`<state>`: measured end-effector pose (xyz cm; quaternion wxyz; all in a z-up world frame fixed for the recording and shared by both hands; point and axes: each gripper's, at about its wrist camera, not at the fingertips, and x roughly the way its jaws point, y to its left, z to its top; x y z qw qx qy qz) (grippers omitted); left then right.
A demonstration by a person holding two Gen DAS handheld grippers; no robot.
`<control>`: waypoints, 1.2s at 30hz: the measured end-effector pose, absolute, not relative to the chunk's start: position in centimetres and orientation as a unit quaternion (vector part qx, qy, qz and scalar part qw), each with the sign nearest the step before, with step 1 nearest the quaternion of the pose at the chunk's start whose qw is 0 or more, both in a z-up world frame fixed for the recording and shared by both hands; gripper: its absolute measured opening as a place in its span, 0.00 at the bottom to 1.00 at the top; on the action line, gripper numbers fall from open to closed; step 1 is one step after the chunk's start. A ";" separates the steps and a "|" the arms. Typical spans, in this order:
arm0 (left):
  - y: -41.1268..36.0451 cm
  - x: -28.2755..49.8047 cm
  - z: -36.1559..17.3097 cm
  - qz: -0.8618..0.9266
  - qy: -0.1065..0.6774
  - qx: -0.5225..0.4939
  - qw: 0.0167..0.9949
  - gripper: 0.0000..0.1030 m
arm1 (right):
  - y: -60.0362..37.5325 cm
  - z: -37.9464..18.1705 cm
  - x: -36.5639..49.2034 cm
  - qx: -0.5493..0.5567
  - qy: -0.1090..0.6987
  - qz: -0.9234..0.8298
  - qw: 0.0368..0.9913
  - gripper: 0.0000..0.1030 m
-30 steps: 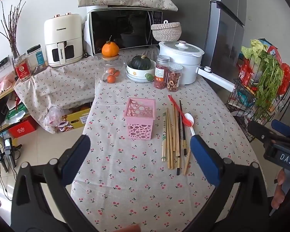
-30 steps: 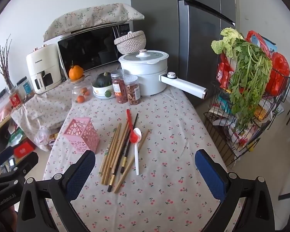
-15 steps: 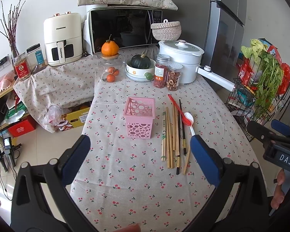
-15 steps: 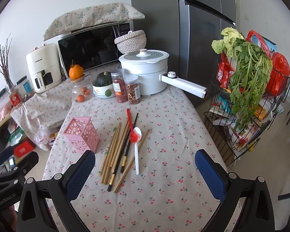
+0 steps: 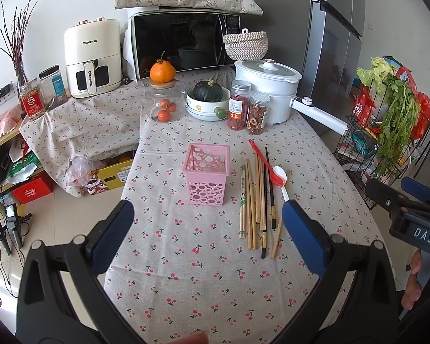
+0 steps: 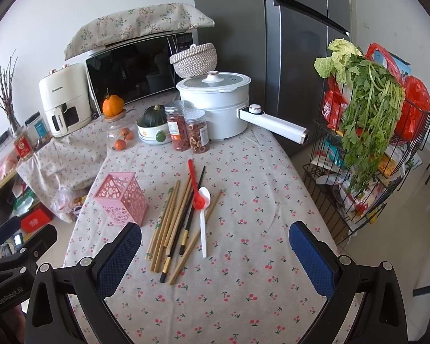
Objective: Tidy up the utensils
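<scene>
Both grippers, left gripper (image 5: pixel 206 229) and right gripper (image 6: pixel 215 249), gape wide, empty. Chopsticks (image 6: pixel 172 223) at 12 o'clock overlap; grabbing 1 could scatter others.

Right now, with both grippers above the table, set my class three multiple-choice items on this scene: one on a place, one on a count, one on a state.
1. Where do the chopsticks lie relative to the pink holder, seen from the left wrist?
A. inside it
B. to its right
C. behind it

2. How many spoons lie on the tablecloth?
A. one
B. two
C. four

3. What state is the left gripper in?
A. open, holding nothing
B. shut on a chopstick
C. shut on a spoon

Answers: 1 B, they lie flat beside it; 2 B, a red spoon and a white spoon; 3 A, its fingers stand wide apart.
</scene>
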<state>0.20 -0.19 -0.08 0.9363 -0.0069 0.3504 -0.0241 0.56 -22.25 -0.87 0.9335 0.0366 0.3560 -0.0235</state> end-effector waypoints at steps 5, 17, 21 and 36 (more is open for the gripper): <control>-0.4 -0.1 -0.4 -0.024 0.350 -0.008 0.936 1.00 | -22.3 -0.9 0.6 0.036 0.356 -0.023 0.933 1.00; -0.5 -0.1 -0.5 -0.024 0.350 -0.008 0.936 1.00 | -22.3 -0.9 0.6 0.037 0.357 -0.023 0.933 1.00; -0.5 -0.1 -0.5 -0.024 0.350 -0.008 0.936 1.00 | -22.3 -1.0 0.6 0.037 0.357 -0.024 0.933 1.00; -0.5 0.0 -0.8 -0.023 0.351 -0.006 0.936 1.00 | -22.3 -1.2 0.5 0.038 0.360 -0.023 0.932 1.00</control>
